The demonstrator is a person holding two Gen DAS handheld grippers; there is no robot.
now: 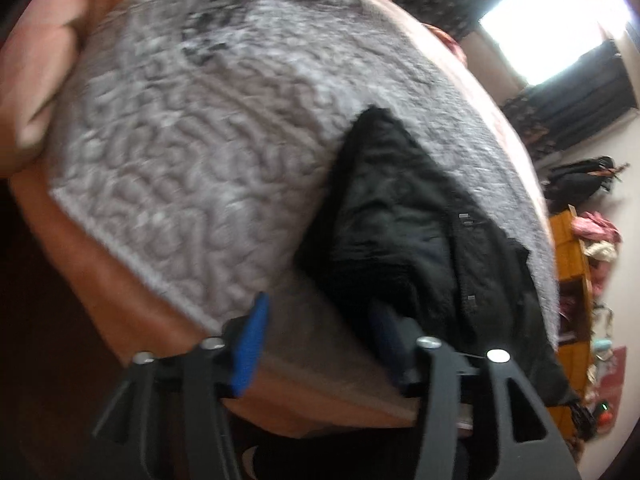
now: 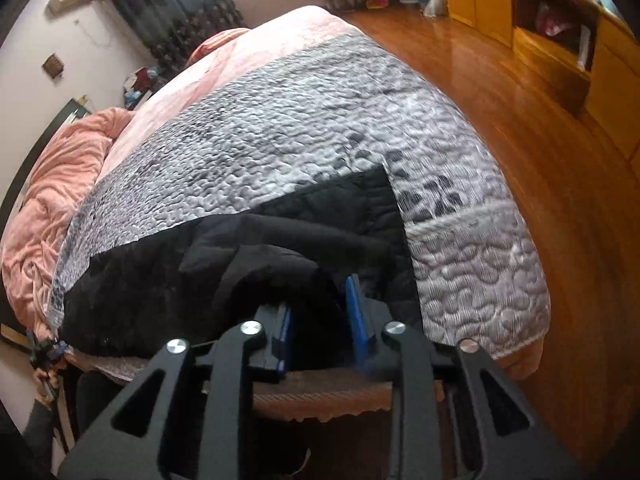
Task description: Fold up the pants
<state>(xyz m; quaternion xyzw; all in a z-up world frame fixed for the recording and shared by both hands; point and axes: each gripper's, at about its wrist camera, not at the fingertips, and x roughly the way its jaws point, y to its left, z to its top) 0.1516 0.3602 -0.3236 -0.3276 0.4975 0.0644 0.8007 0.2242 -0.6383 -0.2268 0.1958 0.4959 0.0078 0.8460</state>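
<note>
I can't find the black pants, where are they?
The black pants lie on the grey quilt at the near edge of the bed, right in front of both grippers in both wrist views.

Black tool, blue pads, silver screws

Daylight pours in from the window, which is totally blown out white in the left wrist view, and it bounces as a shiny glare off the wooden floor in the right wrist one. Both views are smeared with motion blur, worst on the grey quilt, so the black pants are just a dark blob with barely any detail. Heavy fisheye bending too, with black vignetted corners.
</note>
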